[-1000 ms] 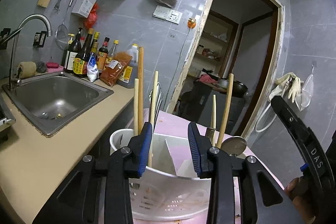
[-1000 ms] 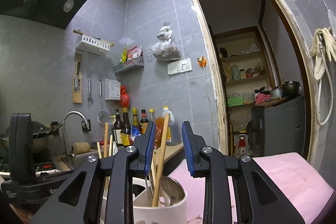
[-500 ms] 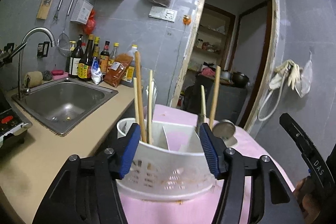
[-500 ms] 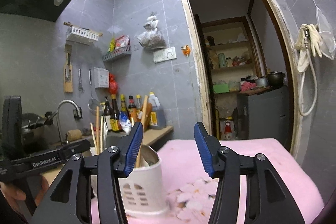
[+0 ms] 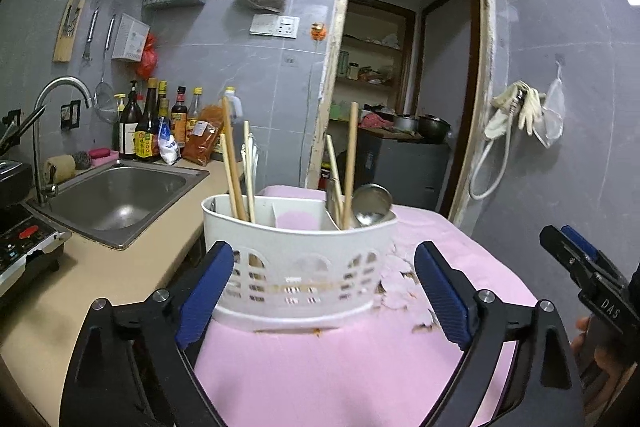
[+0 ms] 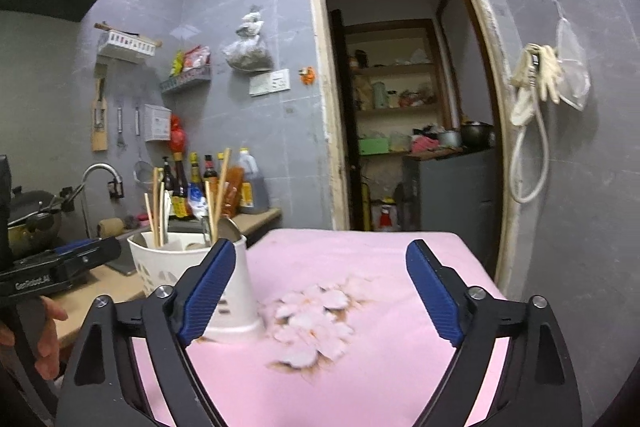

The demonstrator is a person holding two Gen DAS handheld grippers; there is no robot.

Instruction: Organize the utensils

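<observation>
A white slotted utensil holder (image 5: 300,259) stands on the pink table (image 5: 340,367). Its left compartment holds wooden chopsticks (image 5: 234,163). Its right compartment holds more chopsticks (image 5: 351,155) and a metal spoon (image 5: 370,205); the middle one looks empty. My left gripper (image 5: 324,291) is open and empty, just in front of the holder. My right gripper (image 6: 320,297) is open and empty above the table, with the holder (image 6: 188,279) at its left finger. The right gripper also shows at the edge of the left wrist view (image 5: 588,275).
A beige counter with a steel sink (image 5: 116,195) and tap runs along the left. Sauce bottles (image 5: 152,127) stand behind the sink, and a stove (image 5: 16,247) is at the far left. A dark doorway (image 6: 400,107) opens beyond the table. The tablecloth has a flower print (image 6: 316,323).
Both grippers have opened wide and pulled back from the holder. The holder now stands farther away in both views, with more pink table showing.
</observation>
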